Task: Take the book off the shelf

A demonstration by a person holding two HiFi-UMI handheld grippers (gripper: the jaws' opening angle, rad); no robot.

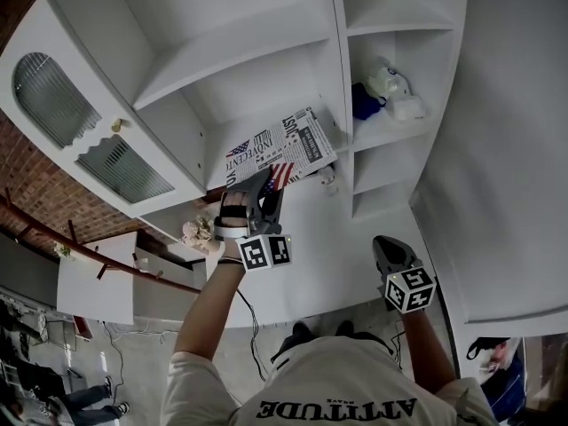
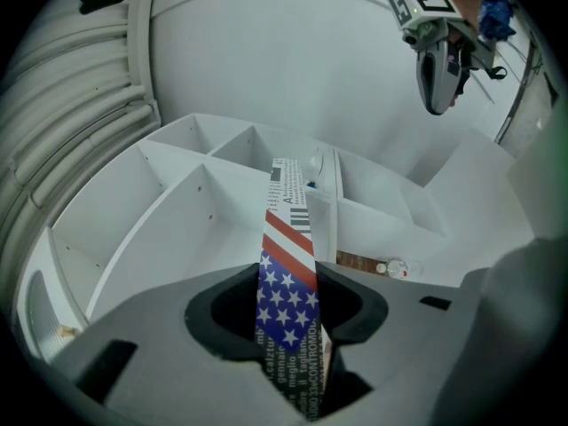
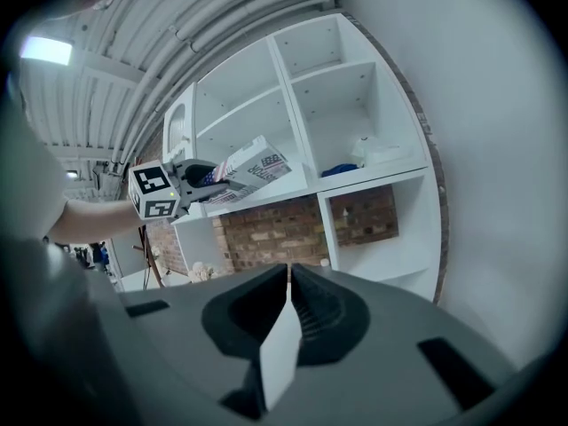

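Note:
The book (image 1: 284, 149) has a newsprint cover with a stars-and-stripes flag. It hangs tilted at the mouth of the wide compartment of the white shelf unit (image 1: 337, 78). My left gripper (image 1: 266, 183) is shut on its near edge. In the left gripper view the book (image 2: 288, 264) stands edge-on between the pads of the left gripper (image 2: 288, 335). Whether its far end still touches the shelf board I cannot tell. My right gripper (image 1: 390, 254) is held back to the right, away from the shelf. In the right gripper view its own jaws (image 3: 288, 278) are shut and hold nothing.
A blue cloth (image 1: 364, 100) and a white bag (image 1: 397, 91) lie in the right-hand compartment. A small clear bottle (image 1: 328, 180) stands on the board beside the book. A glazed cabinet door (image 1: 80, 122) is at the left, and a brick wall (image 3: 284, 233) shows behind the lower shelves.

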